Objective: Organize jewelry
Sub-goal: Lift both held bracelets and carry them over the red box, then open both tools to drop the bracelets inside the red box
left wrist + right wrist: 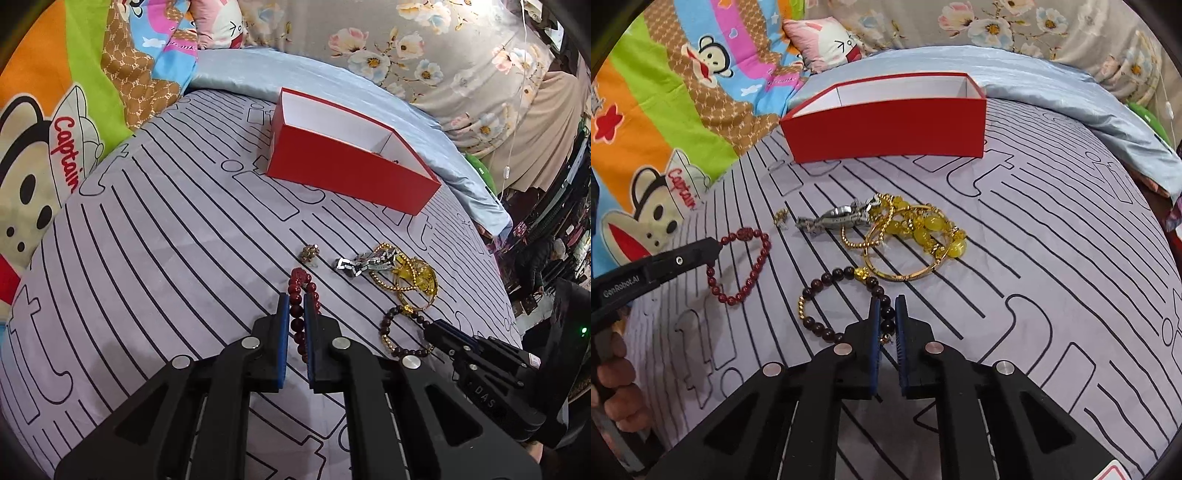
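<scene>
Both claws clamped on bead bracelets

My left claw (295,306) grips the red bracelet (297,325), my right claw (886,310) the dark bracelet (842,299); the red box (343,166) shows only specks inside.

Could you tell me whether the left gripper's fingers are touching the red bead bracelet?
Touching: the left wrist view shows the left gripper shut on the red bead bracelet, beads pinched between both fingers.

Beaded bracelets (738,269), gold bangles (905,240) on bedsheet (1034,258)
</scene>
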`<state>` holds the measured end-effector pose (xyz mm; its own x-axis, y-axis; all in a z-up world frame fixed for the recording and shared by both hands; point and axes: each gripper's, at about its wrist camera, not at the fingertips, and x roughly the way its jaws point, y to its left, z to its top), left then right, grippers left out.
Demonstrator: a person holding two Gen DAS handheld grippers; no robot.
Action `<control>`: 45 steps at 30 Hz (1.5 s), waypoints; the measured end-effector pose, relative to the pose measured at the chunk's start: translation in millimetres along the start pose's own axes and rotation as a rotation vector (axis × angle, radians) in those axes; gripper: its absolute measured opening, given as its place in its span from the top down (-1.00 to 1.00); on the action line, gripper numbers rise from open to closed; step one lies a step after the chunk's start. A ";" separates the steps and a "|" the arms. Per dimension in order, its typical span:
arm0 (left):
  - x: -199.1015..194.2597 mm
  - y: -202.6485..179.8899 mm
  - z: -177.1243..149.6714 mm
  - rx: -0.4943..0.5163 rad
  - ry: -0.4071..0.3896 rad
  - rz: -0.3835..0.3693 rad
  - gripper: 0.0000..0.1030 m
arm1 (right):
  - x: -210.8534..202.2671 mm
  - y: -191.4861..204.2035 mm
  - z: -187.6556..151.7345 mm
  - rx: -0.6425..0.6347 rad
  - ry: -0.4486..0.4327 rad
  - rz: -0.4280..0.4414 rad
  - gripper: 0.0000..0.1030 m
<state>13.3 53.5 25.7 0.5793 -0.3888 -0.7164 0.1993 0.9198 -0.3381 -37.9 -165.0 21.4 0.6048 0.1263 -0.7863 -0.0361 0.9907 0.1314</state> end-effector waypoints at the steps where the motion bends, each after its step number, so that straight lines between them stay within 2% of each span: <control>1: -2.1 -0.7 2.1 0.003 -0.004 -0.004 0.86 | -3.9 -1.1 2.0 0.005 -0.008 0.004 0.84; 10: -23.2 -28.9 41.1 0.088 -0.063 -0.045 0.86 | -53.3 -16.2 51.9 -0.003 -0.134 0.002 0.84; 15: -32.8 -52.9 82.6 0.151 -0.131 -0.069 0.86 | -70.3 -21.7 95.2 -0.046 -0.215 -0.013 0.84; 19: -28.3 -69.8 125.3 0.181 -0.189 -0.076 0.85 | -67.8 -26.9 136.4 -0.064 -0.266 -0.022 0.84; 22: -14.5 -78.6 152.8 0.201 -0.233 -0.052 0.85 | -53.2 -33.0 170.2 -0.052 -0.282 -0.007 0.84; 27: 17.4 -79.4 185.2 0.186 -0.247 -0.073 0.85 | -19.8 -35.4 207.0 -0.022 -0.267 0.057 0.84; 29: 37.8 -75.2 195.8 0.161 -0.218 -0.101 0.85 | -5.3 -31.8 215.1 -0.019 -0.256 0.069 0.84; 32: 68.8 -66.9 202.7 0.134 -0.181 -0.101 0.85 | 26.2 -29.3 221.7 0.004 -0.206 0.105 0.84; 35: 99.6 -56.0 200.2 0.115 -0.127 -0.078 0.85 | 59.5 -26.5 220.3 0.009 -0.150 0.109 0.84; 39: 126.9 -37.3 190.0 0.113 -0.083 -0.001 0.85 | 89.0 -29.9 212.1 0.006 -0.096 0.062 0.83; 41: 130.7 -28.6 184.8 0.109 -0.090 0.052 0.77 | 91.4 -36.4 208.5 0.010 -0.103 0.013 0.74; 42: 129.5 -25.6 183.7 0.105 -0.094 0.066 0.55 | 89.7 -39.3 206.8 0.011 -0.110 -0.005 0.70; 43: 126.3 -22.6 181.6 0.097 -0.103 0.081 0.26 | 85.6 -43.2 204.4 0.017 -0.119 -0.017 0.58; 45: 115.9 -18.2 177.5 0.088 -0.130 0.082 0.17 | 75.4 -48.5 200.7 0.028 -0.139 -0.022 0.43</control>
<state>217.1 1.2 57.1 0.6929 -0.3070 -0.6524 0.2117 0.9516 -0.2229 169.1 -213.8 76.9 0.7094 0.0944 -0.6985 -0.0009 0.9911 0.1331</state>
